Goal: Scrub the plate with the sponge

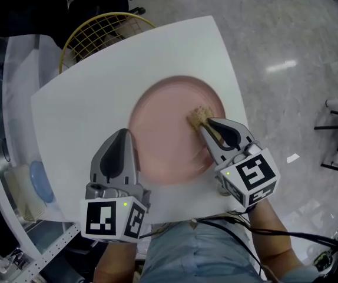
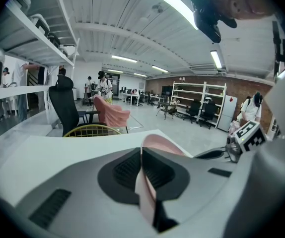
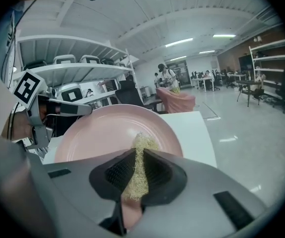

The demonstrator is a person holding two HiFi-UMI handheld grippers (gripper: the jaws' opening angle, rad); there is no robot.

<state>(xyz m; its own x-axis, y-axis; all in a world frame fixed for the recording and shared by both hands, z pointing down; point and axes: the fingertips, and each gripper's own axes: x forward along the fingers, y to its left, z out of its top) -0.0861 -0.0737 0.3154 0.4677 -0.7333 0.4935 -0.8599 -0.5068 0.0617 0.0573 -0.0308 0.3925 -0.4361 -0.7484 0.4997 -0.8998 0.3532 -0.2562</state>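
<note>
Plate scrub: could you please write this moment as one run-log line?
left gripper: shut on plate rim | right gripper: shut on sponge | sponge: on plate, right part | plate: on white table

A white worktop (image 1: 98, 93) stands in a large open room whose glossy pale stone floor (image 1: 287, 40) mirrors the lights. Just past the worktop's far edge is a yellow wire frame (image 1: 101, 34). Beyond that are a black office chair (image 2: 65, 108) and a seat draped in pink cloth (image 2: 110, 114). Tall white shelving (image 2: 38, 33) runs to the left of the worktop. Far beyond it, open metal racks (image 2: 197, 100) line a brick wall (image 2: 242, 89), and a few people (image 2: 104, 86) stand among desks. Long strip lights (image 2: 175, 4) cross the white ribbed ceiling (image 3: 182, 14).
</note>
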